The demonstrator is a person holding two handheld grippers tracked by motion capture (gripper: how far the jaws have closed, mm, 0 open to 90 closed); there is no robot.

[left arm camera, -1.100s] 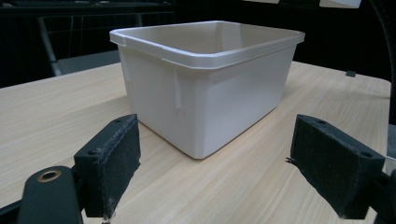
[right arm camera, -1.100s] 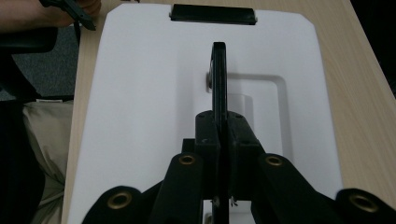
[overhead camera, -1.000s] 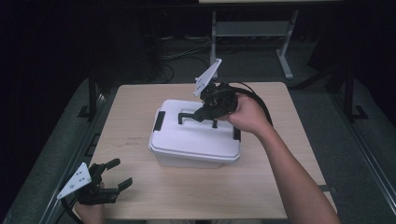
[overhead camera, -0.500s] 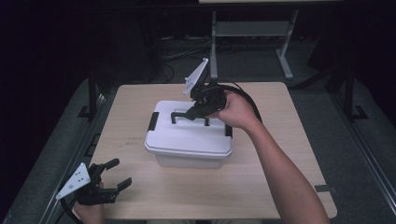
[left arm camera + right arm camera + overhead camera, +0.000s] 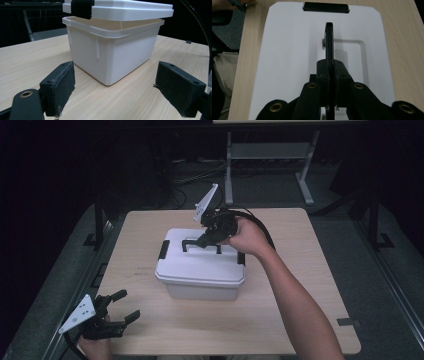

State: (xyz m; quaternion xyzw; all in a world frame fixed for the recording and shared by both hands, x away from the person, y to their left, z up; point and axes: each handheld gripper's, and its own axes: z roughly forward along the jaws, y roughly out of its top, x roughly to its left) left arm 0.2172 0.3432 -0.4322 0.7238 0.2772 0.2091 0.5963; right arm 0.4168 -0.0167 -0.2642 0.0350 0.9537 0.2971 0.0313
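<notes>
Clenched on the black handle (image 5: 329,42), the right gripper (image 5: 210,237) has lifted the white lid (image 5: 200,262) clear of the storage box (image 5: 112,52) mid-table, shifting it leftward, while the left gripper (image 5: 112,315) idles released.

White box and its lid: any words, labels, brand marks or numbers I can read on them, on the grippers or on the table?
None. The white box, its lid with the black handle and the wooden table carry no readable text. The left gripper and right gripper show no lettering either.
</notes>
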